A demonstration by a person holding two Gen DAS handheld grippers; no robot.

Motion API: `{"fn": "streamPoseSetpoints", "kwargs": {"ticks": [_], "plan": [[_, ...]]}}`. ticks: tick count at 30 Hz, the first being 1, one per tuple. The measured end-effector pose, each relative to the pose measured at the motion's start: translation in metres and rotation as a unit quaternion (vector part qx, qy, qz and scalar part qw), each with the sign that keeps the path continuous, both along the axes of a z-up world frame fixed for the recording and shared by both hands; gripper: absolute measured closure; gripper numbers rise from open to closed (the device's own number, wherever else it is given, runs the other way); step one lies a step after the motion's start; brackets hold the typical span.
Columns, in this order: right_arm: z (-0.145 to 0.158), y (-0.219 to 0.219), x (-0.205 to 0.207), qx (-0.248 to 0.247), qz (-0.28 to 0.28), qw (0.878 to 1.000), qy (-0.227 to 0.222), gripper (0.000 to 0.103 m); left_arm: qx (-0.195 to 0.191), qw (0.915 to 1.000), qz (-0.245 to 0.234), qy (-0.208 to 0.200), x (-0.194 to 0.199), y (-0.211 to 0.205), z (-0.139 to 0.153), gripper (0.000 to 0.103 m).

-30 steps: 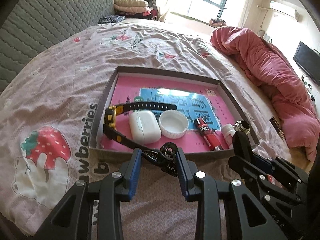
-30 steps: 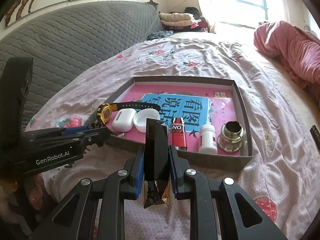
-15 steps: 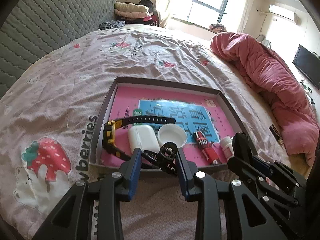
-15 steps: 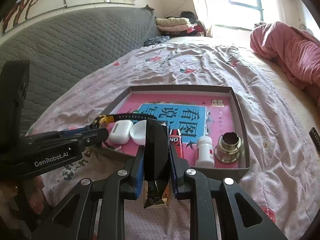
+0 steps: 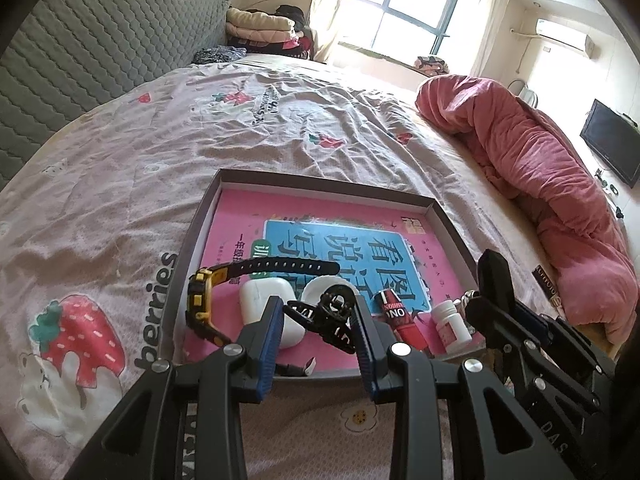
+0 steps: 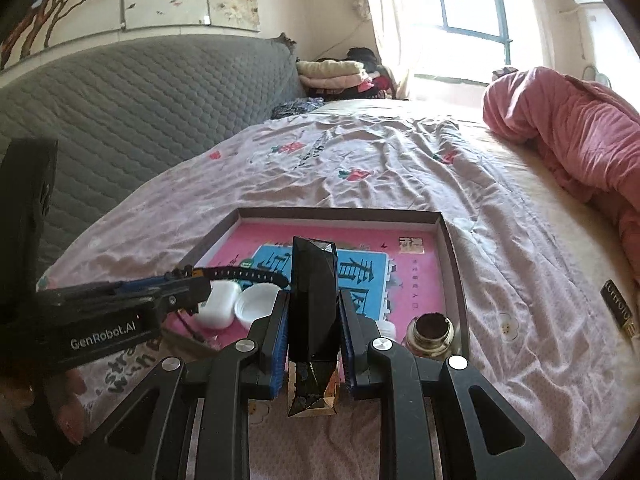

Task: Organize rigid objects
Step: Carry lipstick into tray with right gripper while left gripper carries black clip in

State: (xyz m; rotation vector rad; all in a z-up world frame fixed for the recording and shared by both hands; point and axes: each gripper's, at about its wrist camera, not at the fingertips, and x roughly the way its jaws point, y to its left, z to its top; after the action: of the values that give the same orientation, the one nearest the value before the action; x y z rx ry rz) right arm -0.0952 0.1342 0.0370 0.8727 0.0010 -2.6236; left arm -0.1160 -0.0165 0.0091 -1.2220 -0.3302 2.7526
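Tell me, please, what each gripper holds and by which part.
Left gripper: black clip, by its sides. Right gripper: faceted black case, by its lower sides.

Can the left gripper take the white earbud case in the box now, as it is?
Probably not yet. The left gripper hovers right above the white earbud case, but its fingers already hold a black clip, which must go first.

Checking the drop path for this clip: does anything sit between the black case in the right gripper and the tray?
Nothing blocks the way. The right gripper holds the black case over the tray near edge; the pink floor beyond is bare, though bottles crowd that edge.
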Motion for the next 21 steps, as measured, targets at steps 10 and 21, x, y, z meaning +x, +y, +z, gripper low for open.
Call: {"fn": "streamPoseSetpoints", "kwargs": {"ticks": [10,21], "plan": [[0.002,0.004,-0.012,-0.007,-0.018,1.000,0.010,0.081,0.006,0.9999,0.008,0.007,-0.010,-0.008,-0.002,0.069],[0.010,0.007,-0.016,-0.008,-0.031,0.999,0.038,0.081,0.018,0.9997,0.016,0.002,-0.020,-0.016,-0.013,0.069]]}}
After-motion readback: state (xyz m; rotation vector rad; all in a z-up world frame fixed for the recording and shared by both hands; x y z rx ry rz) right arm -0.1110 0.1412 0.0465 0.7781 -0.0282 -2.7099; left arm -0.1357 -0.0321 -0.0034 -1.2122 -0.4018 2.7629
